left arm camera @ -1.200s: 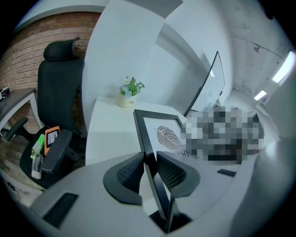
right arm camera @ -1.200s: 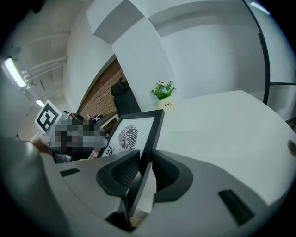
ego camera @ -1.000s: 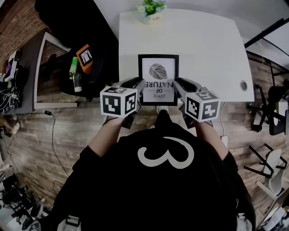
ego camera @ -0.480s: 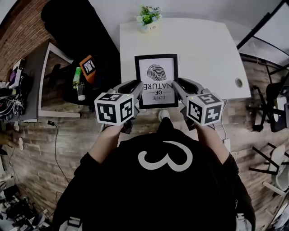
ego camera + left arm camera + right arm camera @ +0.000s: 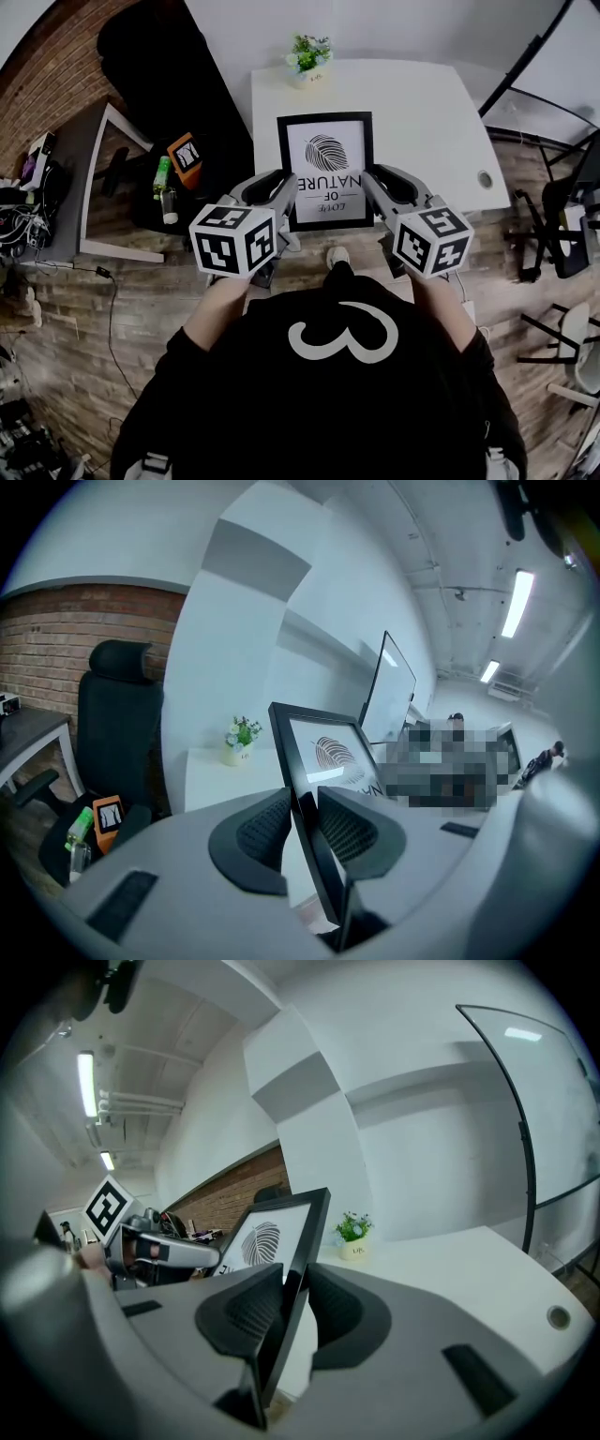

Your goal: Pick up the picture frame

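Note:
A black picture frame (image 5: pixel 326 169) with a leaf print and lettering is held up above the white table (image 5: pixel 422 112), tilted toward me. My left gripper (image 5: pixel 287 192) is shut on the frame's left edge; in the left gripper view the frame (image 5: pixel 328 761) stands clamped between both pads. Shut on the right edge is my right gripper (image 5: pixel 369 189), and the right gripper view shows the frame (image 5: pixel 281 1241) pinched between its jaws, with the left gripper (image 5: pixel 155 1249) beyond it.
A small potted plant (image 5: pixel 307 54) stands at the table's far left edge. A black office chair (image 5: pixel 117 724) and a side desk (image 5: pixel 80 178) sit to the left, with bottles and an orange item (image 5: pixel 183 155) on the floor. Chairs (image 5: pixel 562 234) stand at the right.
Both grippers have risen with the frame between them. The frame has come up off the table and tilted more upright; its top edge now sits farther up the view.

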`<state>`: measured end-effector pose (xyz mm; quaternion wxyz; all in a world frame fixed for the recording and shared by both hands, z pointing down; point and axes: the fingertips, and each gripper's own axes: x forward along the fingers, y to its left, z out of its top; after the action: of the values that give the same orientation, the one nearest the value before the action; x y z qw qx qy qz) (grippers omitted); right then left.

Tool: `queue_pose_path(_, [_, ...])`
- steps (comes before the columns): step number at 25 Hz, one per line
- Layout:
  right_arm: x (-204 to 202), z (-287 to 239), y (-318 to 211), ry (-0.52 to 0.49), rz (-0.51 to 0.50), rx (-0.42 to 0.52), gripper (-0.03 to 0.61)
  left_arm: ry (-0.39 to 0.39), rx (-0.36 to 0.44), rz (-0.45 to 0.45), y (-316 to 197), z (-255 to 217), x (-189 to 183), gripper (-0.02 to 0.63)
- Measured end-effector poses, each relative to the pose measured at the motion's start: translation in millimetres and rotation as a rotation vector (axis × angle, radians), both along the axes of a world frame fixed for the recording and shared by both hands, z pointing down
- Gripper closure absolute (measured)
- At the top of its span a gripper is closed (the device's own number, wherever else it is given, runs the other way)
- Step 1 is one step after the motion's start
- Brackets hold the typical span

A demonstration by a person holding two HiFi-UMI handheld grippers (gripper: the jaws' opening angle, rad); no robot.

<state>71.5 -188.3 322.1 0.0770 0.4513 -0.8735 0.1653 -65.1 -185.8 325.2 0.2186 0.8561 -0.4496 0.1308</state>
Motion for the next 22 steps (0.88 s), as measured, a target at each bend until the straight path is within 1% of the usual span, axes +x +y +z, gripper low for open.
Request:
queue_pose_path(3, [2.1, -14.0, 7.5, -0.002, 0.008, 0.042, 0.48, 0.012, 0.045, 0.011, 6.0, -16.4, 1.6, 0.515])
queue_pose_path(10, [0.2, -35.8, 11.2, -0.037, 0.032, 0.103, 0.483, 0.0, 0.122, 0.029, 11.5, -39.2, -1.1, 0.515])
queue_pose_path(17, [0.6, -46.8, 8.1, -0.024, 0.029, 0.134, 0.485, 0.023, 0.14, 0.031, 9.6, -49.7, -1.2, 0.515])
queue_pose_path(22, [3.7, -45.1, 0.0, -0.017, 0.031, 0.125, 0.485, 0.032, 0.133, 0.041, 3.2, -49.2, 1.7, 0.516])
